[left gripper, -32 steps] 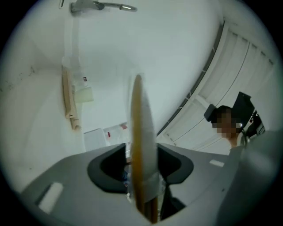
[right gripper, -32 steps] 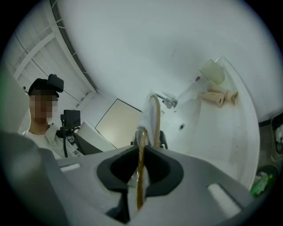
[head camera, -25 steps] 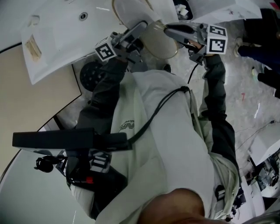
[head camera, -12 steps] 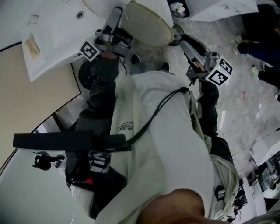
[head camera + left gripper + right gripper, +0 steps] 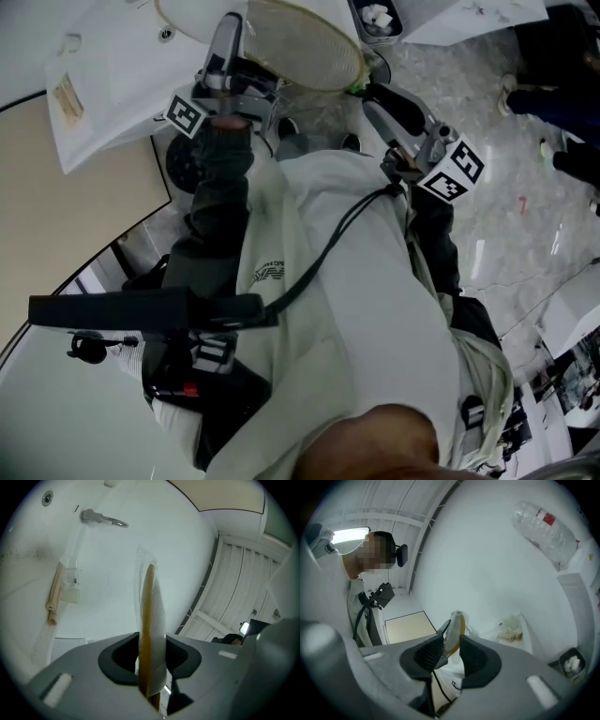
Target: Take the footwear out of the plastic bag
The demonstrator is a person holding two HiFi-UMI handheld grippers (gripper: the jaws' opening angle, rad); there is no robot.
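Note:
A white slipper with a tan sole (image 5: 302,42), still wrapped in a clear plastic bag, is held up in front of me at the top of the head view. My left gripper (image 5: 228,52) is shut on it. In the left gripper view the slipper (image 5: 151,634) stands edge-on, with both pads pressing its sides. My right gripper (image 5: 372,94) hangs just right of and below the slipper, jaws apart. In the right gripper view the slipper (image 5: 456,626) and its crinkled bag show through the gap of the right gripper (image 5: 452,641); the pads do not press on it.
My own torso and arms fill the middle of the head view. A white table (image 5: 112,56) carries a tan packaged item (image 5: 54,595) and a plastic bottle (image 5: 543,529). A small bin of crumpled paper (image 5: 377,14) stands on the floor, and another person's legs (image 5: 562,94) are at the right.
The right gripper has let go of the slipper and dropped away to the right. The left gripper has carried the slipper up and to the left.

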